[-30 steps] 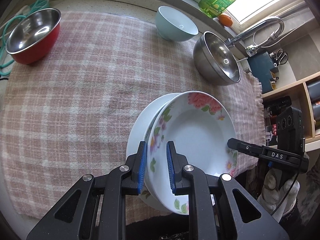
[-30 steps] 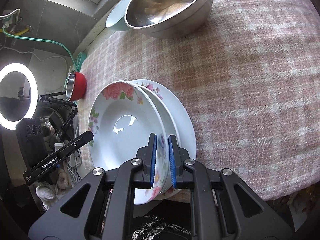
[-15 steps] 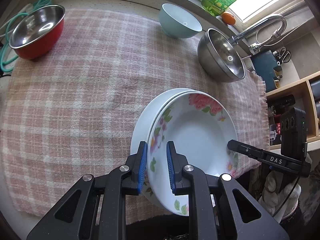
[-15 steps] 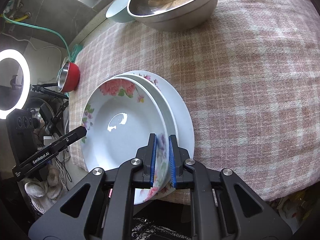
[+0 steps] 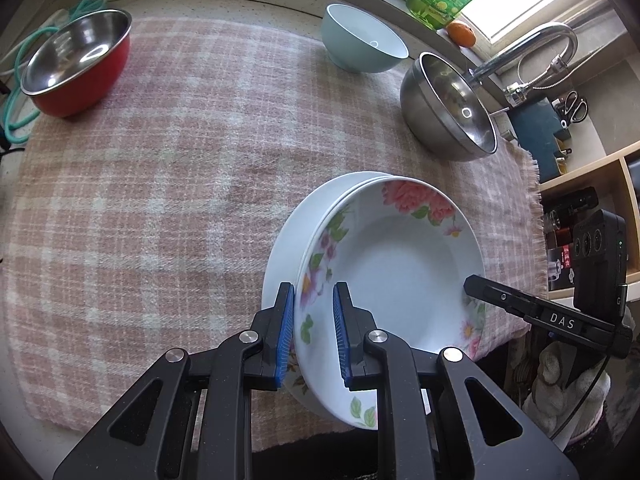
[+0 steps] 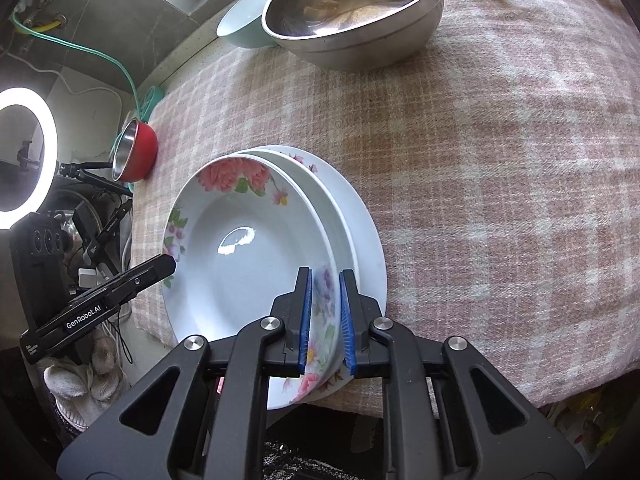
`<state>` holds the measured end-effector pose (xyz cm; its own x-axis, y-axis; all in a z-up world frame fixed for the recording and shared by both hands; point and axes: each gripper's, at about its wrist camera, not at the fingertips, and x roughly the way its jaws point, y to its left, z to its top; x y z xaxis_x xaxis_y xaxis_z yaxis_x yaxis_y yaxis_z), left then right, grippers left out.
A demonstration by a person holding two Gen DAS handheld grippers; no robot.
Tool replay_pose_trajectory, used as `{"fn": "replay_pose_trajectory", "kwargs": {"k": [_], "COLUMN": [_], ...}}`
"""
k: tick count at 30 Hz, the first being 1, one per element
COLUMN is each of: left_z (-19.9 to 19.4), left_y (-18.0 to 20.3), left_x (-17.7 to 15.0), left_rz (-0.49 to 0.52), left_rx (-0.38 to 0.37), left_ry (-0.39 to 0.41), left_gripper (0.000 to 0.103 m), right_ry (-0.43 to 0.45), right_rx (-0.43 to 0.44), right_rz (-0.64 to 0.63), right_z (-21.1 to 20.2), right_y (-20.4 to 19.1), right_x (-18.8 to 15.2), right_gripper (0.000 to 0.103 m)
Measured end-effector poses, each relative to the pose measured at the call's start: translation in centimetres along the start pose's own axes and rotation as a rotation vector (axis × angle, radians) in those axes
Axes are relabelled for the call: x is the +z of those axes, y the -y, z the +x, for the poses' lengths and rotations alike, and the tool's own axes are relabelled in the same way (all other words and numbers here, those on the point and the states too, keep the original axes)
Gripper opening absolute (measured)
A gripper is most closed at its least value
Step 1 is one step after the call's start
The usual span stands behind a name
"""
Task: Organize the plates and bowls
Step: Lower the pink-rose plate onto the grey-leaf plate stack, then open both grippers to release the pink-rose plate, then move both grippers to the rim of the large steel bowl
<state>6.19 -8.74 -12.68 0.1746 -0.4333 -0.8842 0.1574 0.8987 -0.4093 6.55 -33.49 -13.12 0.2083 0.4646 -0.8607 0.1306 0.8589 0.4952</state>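
Compared with a second ago, the floral plate (image 5: 400, 264) is sitting lower and more squarely over the white plate (image 5: 280, 248) beneath it, so that only a thin crescent of the lower rim is showing; both are lying near the front edge of the pink plaid cloth (image 5: 160, 160); the right gripper (image 6: 324, 312) has just been easing its jaws apart a little, with the floral plate's right rim between the blue pads, and the pads are now looking barely off the rim rather than pressing it; the left gripper (image 5: 314, 332) is straddling the opposite, left rim, its jaws narrow and seemingly still closed on that rim, though contact on the inner pad is hard to confirm; the plate is lying straight across between the two grippers, each set of fingers pointing steeply down at its own edge, so neither hand is nearer than the other; judging from this, the release is turning on both jaws clearing the rim outward and upward without dragging the stack; the red bowl (image 5: 76, 68), pale blue bowl (image 5: 362, 48) and steel bowl (image 5: 448, 116) are standing well apart at the far side.
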Motion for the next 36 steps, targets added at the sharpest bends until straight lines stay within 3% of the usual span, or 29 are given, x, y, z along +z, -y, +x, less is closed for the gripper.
{"fn": "replay_pose_trajectory", "kwargs": {"k": [8,12,21,24,27,30,36], "left_z": [-0.3,-1.0,-2.7,-3.0,-3.5,-3.8,-3.8], "left_y": [-0.2,-0.3,-0.3,0.2,0.3,0.7,1.9], "left_x": [-0.2,-0.4,-1.3,-1.1,-0.9,-0.4,1.7], "left_rz": [-0.014,-0.019,-0.020,-0.008,-0.023,-0.020,-0.005], "left_rx": [-0.010,-0.015,-0.019,-0.010,-0.035,-0.043,-0.054], "left_ry": [0.002,0.009,0.051,0.062,0.078,0.096,0.130], "left_gripper": [0.016,0.016,0.017,0.027,0.032,0.038,0.038], "right_ry": [0.045,0.069,0.130,0.161,0.190,0.225,0.300], "right_rx": [-0.002,-0.039,-0.047,-0.054,-0.049,-0.051,-0.072], "right_rz": [-0.066,-0.127,-0.180,-0.169,-0.146,-0.108,-0.049], "right_z": [-1.2,-1.7,-3.2,-4.0,-4.9,-5.9,-7.7], "right_y": [-0.6,-1.4,-2.4,-2.1,-1.3,-0.1,2.2], "right_x": [-0.4,-0.5,-0.7,-0.4,0.1,0.8,2.9], "right_gripper": [0.020,0.040,0.043,0.055,0.057,0.066,0.066]}}
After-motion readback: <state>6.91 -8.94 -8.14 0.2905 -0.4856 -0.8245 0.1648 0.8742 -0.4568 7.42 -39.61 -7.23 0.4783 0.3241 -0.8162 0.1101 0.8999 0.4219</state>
